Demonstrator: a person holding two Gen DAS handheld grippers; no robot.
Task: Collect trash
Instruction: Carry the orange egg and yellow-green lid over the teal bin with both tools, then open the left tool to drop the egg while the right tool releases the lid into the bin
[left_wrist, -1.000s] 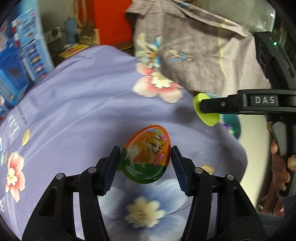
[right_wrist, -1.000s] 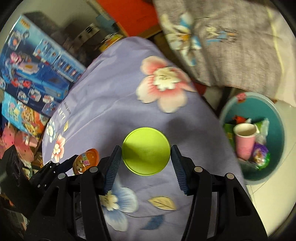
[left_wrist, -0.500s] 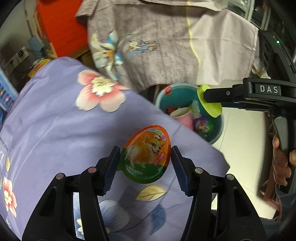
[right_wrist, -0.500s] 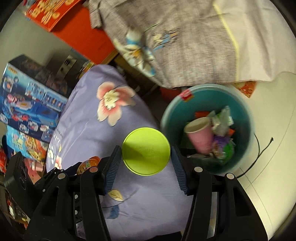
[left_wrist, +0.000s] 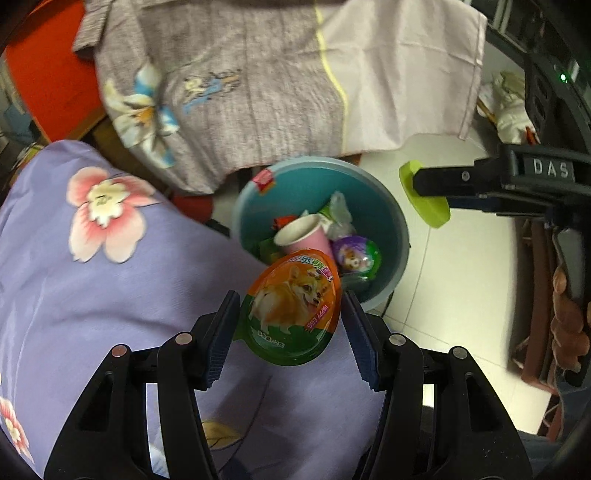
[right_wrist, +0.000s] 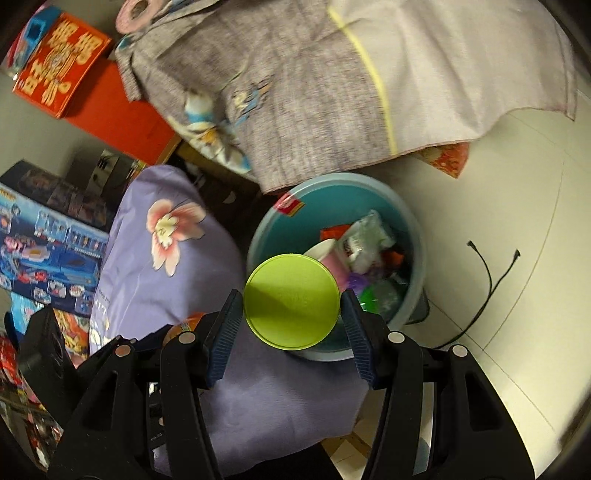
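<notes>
While the bin (left_wrist: 393, 221) on the floor already holds a pink cup (left_wrist: 304, 232), a purple egg (left_wrist: 355, 254) and wrappers, two pieces are not yet dropped. The left gripper (left_wrist: 290, 323) pinches the orange egg (left_wrist: 291, 306) above the purple-covered bed (left_wrist: 92, 288), just short of the rim. The right gripper (right_wrist: 291, 314) clamps the green lid (right_wrist: 291, 301) edge to edge, near the bin's near wall. Both look close to release; further trash elsewhere cannot be judged.

green lid (right_wrist: 291, 301) hides part of pink cup (right_wrist: 330, 258).
</notes>
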